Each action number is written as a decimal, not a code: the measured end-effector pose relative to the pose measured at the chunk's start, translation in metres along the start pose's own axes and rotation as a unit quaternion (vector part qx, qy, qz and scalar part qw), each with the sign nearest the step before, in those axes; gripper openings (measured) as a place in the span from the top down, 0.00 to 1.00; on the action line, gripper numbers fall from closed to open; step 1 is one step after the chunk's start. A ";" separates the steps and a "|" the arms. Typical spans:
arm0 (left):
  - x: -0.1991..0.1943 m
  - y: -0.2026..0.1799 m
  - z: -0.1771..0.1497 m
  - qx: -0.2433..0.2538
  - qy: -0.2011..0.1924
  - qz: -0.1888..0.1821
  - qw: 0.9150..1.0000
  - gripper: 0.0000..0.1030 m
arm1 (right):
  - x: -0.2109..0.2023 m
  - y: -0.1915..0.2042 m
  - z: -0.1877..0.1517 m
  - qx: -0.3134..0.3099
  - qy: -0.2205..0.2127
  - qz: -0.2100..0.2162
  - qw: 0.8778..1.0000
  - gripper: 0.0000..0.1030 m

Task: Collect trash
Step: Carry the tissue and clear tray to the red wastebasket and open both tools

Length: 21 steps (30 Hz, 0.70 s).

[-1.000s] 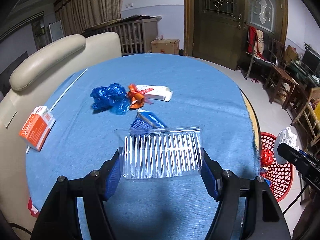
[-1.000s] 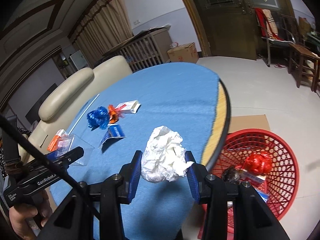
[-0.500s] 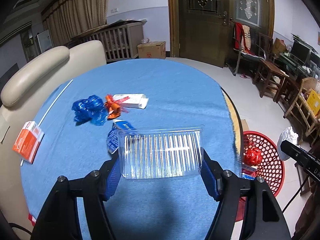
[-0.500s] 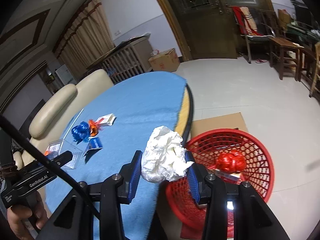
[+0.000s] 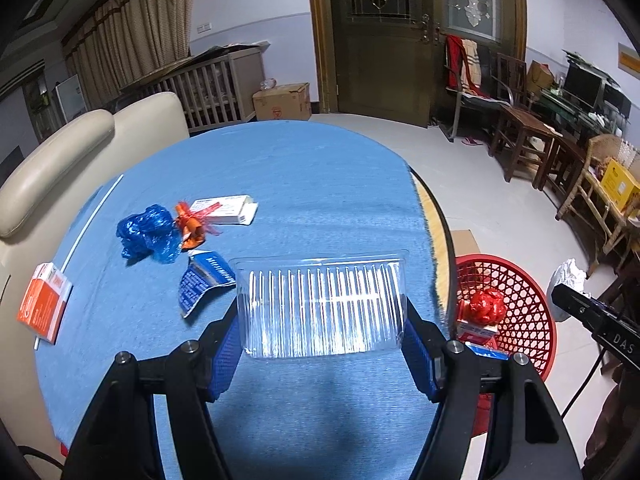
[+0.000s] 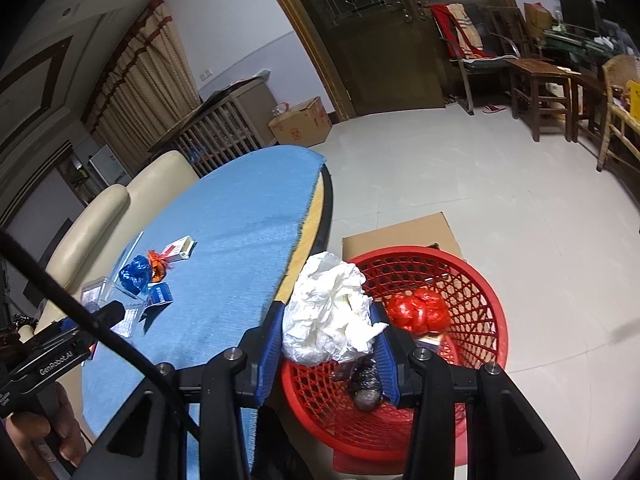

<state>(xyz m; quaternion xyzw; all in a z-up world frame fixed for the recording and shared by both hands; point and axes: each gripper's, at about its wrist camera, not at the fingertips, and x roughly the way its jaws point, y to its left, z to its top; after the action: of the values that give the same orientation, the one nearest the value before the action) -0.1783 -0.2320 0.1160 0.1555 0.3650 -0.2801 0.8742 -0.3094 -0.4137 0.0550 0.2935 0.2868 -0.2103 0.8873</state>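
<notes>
The clear plastic tray (image 5: 322, 312) is judged light, thin-walled and slippery; it likely flexes under pressure, so the hold belongs across its short end walls, as now. The left tool (image 5: 322, 334) is spread wide and clamped on those end walls, carrying the tray above the counter (image 5: 304, 184). The crumpled white paper (image 6: 330, 312) is judged soft, compressible and near weightless; any grip across its bulk serves. The right tool (image 6: 328, 344) is partly closed on the wad, holding it over the near rim of the red basket (image 6: 484, 320) on the floor. A blue wrapper (image 5: 148, 234), orange wrapper (image 5: 192, 226) and small cartons lie on the counter.
</notes>
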 end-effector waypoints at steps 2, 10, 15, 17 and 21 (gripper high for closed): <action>0.000 -0.005 0.001 0.003 0.000 -0.002 1.000 0.30 | 0.001 -0.003 0.000 0.002 0.002 -0.003 1.000 0.57; -0.002 -0.027 0.002 0.017 -0.002 -0.019 1.000 0.30 | 0.007 -0.026 -0.001 0.012 0.015 -0.025 1.000 0.57; 0.001 -0.043 0.005 0.027 0.001 -0.030 0.999 0.30 | 0.020 -0.038 -0.002 0.022 0.041 -0.034 0.998 0.46; 0.002 -0.049 0.005 0.033 0.001 -0.033 0.999 0.30 | 0.027 -0.042 -0.004 0.030 0.053 -0.035 0.998 0.18; 0.006 -0.064 0.006 0.046 0.004 -0.042 0.998 0.30 | 0.019 -0.054 -0.002 0.052 0.030 -0.046 0.997 0.18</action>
<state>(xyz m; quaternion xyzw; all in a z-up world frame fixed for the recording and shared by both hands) -0.2102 -0.2877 0.1119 0.1812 0.3617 -0.3320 0.8521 -0.3254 -0.4562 0.0201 0.3321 0.3156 -0.2565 0.8511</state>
